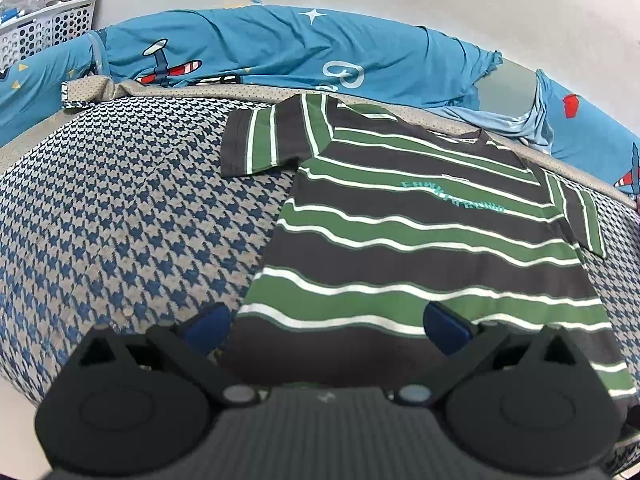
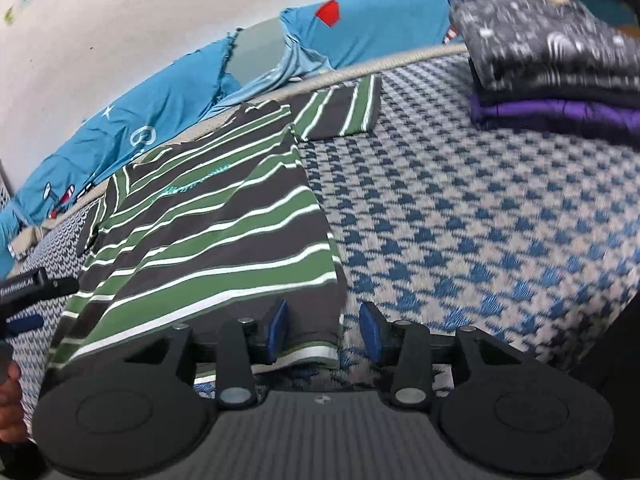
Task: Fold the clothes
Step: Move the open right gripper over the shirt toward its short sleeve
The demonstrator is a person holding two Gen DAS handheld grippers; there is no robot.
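A green, dark grey and white striped T-shirt lies spread flat, front up, on the houndstooth bed cover, collar toward the wall. My left gripper is wide open over the shirt's bottom hem at its left corner, holding nothing. In the right wrist view the same shirt lies to the left. My right gripper is open around the shirt's bottom right corner, jaws on either side of the hem, not closed on it. The left gripper's body shows at the left edge.
A blue cartoon-print blanket is bunched along the wall behind the shirt. A white perforated basket stands at the far left. A stack of folded dark and purple clothes sits on the bed at the right.
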